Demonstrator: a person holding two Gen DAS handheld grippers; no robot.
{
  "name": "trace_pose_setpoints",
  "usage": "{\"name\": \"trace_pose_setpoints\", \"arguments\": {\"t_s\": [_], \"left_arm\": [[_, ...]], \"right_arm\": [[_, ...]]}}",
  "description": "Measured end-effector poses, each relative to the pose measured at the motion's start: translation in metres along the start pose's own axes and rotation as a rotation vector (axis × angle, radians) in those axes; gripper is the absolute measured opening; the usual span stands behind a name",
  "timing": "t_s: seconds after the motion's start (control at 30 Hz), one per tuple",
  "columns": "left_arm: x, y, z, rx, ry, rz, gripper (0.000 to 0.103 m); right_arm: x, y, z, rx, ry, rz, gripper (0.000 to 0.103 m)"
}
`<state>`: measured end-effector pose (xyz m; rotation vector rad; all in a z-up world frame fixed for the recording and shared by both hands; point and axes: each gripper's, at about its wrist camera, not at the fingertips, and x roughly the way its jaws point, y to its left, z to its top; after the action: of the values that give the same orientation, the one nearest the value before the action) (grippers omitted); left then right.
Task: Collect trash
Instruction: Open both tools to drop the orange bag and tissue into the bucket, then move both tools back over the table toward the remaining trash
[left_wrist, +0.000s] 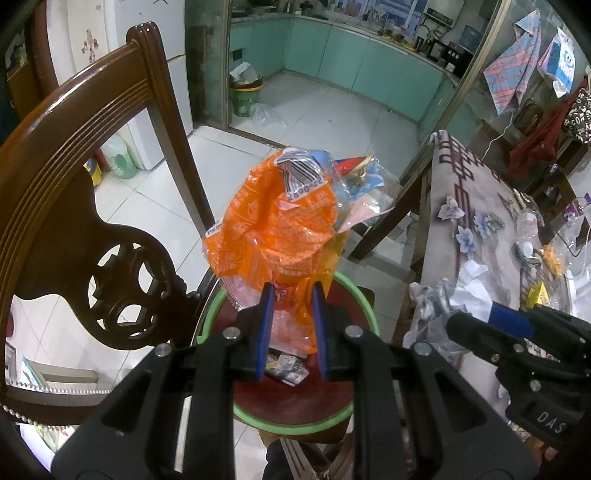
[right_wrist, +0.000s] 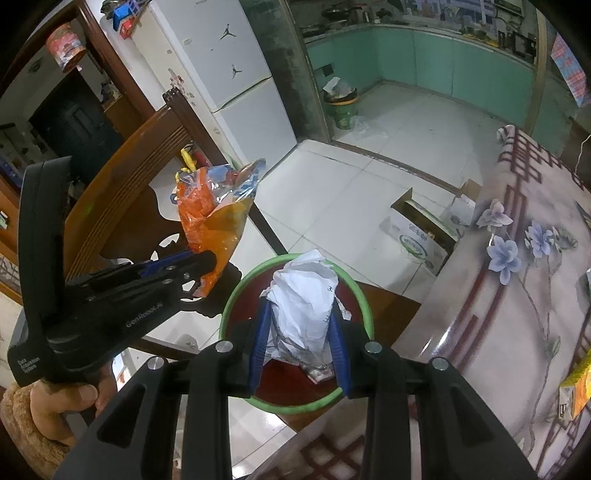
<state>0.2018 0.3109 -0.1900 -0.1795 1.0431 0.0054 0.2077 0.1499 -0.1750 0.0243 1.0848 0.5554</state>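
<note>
The orange wrapper (left_wrist: 280, 229) is gripped in the closed jaws of the left gripper (left_wrist: 293, 295) and the crumpled paper (right_wrist: 303, 295) in those of the right gripper (right_wrist: 301, 317), both directly above the green-rimmed bin (right_wrist: 360, 295) beside the desk (right_wrist: 517, 280) edge, so each load would fall straight in.

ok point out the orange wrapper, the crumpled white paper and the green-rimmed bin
orange wrapper (left_wrist: 273, 229), left wrist view, on its crinkled orange middle
crumpled white paper (right_wrist: 304, 295), right wrist view, on the front of the wad between the jaws
green-rimmed bin (right_wrist: 356, 291), right wrist view, on the right side of its green rim
</note>
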Motion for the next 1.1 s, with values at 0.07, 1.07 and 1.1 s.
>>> {"name": "trace_pose_setpoints", "arguments": {"t_s": [0.07,1.07,1.1], "left_arm": [[0.000,0.000,0.001,-0.002,0.002,0.003,0.021],[-0.089,-0.048,-0.048,0.022,-0.146,0.051,0.062],[-0.091,-0.052,-0.050,0.024,-0.147,0.049,0.062]], "right_arm": [[0.003,-0.001,0.000,0.000,0.006,0.005,0.032],[-0.088,-0.018,-0.056,0.054,-0.112,-0.019,0.067],[-0.093,-0.021,-0.060,0.056,-0.116,-0.021,0.067]]}}
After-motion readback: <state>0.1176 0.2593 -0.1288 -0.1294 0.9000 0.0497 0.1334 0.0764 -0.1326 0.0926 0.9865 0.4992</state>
